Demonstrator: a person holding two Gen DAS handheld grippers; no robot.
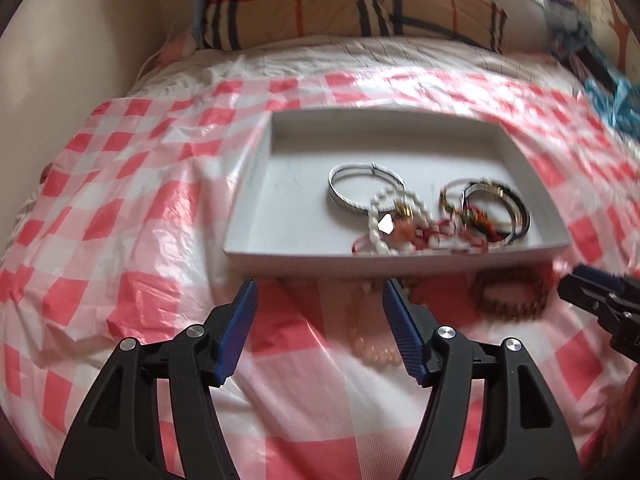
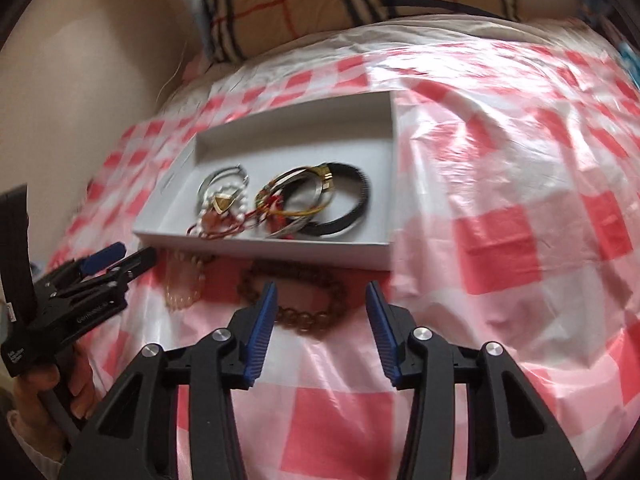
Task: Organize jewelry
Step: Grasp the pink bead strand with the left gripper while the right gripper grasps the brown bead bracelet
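A shallow white box (image 1: 256,184) (image 2: 384,168) lies on the checked cloth and holds several bracelets: a silver bangle (image 1: 340,196), a white bead bracelet (image 1: 376,232) (image 2: 204,208), and dark and gold bangles (image 1: 516,216) (image 2: 352,216). A brown bead bracelet (image 1: 508,308) (image 2: 308,316) and a pale peach bead bracelet (image 1: 372,352) (image 2: 180,296) lie on the cloth in front of the box. My left gripper (image 1: 320,292) is open and empty above the peach bracelet. My right gripper (image 2: 322,296) is open and empty over the brown bracelet.
The red-and-white checked plastic cloth (image 1: 120,208) covers a bed. A plaid pillow (image 1: 320,4) (image 2: 320,4) lies at the back by a cream wall (image 1: 80,40). Blue patterned fabric (image 1: 612,100) sits at the far right. The right gripper's tip (image 1: 600,292) shows in the left view.
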